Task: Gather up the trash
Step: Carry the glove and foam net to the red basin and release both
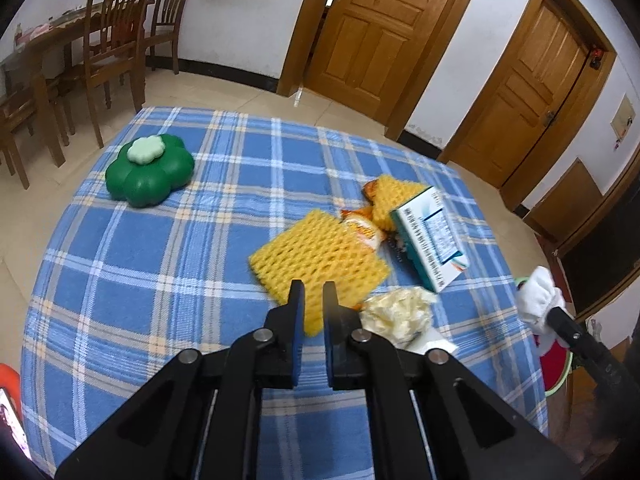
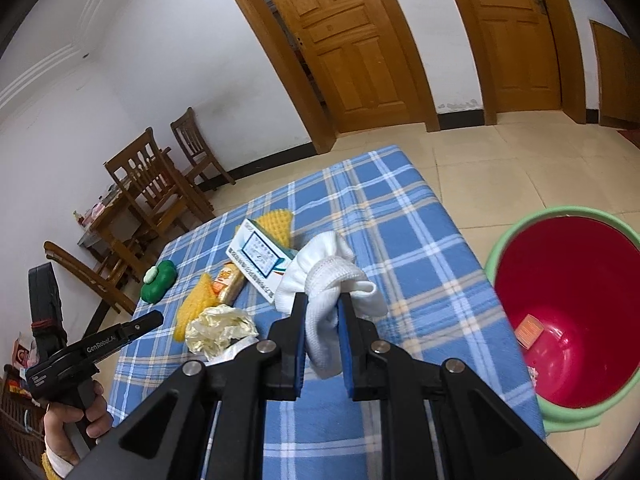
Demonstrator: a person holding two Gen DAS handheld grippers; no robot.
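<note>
My left gripper [image 1: 313,286] is shut on the near corner of a yellow foam net [image 1: 320,256] on the blue plaid table [image 1: 160,260]. My right gripper [image 2: 323,300] is shut on a white foam net [image 2: 332,284] and holds it above the table's right side; it also shows in the left wrist view [image 1: 538,294]. On the table lie a white-and-teal box [image 1: 430,238], an orange snack wrapper [image 1: 366,228], a second yellow net [image 1: 390,198] and a crumpled cream wrapper [image 1: 400,312]. A red bin with a green rim [image 2: 568,332] stands on the floor at the right.
A green flower-shaped box [image 1: 150,170] sits at the table's far left. A white paper scrap [image 1: 434,346] lies by the crumpled wrapper. Wooden chairs [image 1: 116,40] and a dining table stand beyond. Two wooden doors [image 1: 372,32] are behind. The bin holds an orange scrap [image 2: 529,330].
</note>
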